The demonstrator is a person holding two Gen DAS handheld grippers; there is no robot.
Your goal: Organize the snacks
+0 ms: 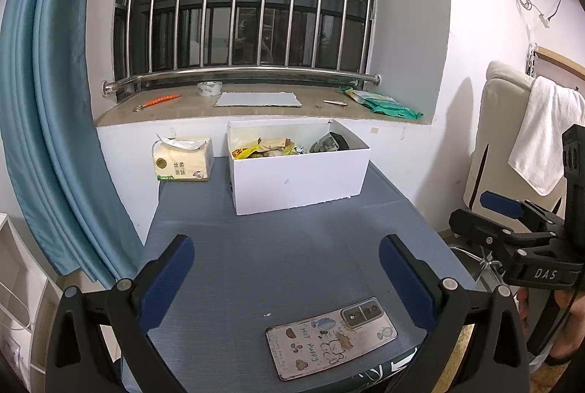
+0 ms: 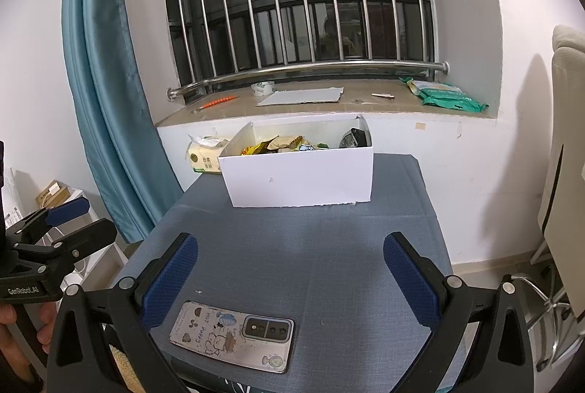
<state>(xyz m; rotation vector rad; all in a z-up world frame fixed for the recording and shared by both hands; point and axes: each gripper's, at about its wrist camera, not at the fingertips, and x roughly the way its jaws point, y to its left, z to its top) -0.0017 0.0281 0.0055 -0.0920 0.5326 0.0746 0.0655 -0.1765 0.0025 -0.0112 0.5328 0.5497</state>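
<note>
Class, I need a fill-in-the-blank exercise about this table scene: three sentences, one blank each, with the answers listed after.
1. The snacks lie inside a ____ cardboard box.
2. The phone lies on the table with its ____ facing up.
3. Both the left gripper and the right gripper hold ____.

Missing words: white; back; nothing

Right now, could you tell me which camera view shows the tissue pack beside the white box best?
The left wrist view: the tissue pack stands fully visible left of the white box, printed front readable. In the right wrist view, the box's left wall hides part of the pack.
</note>
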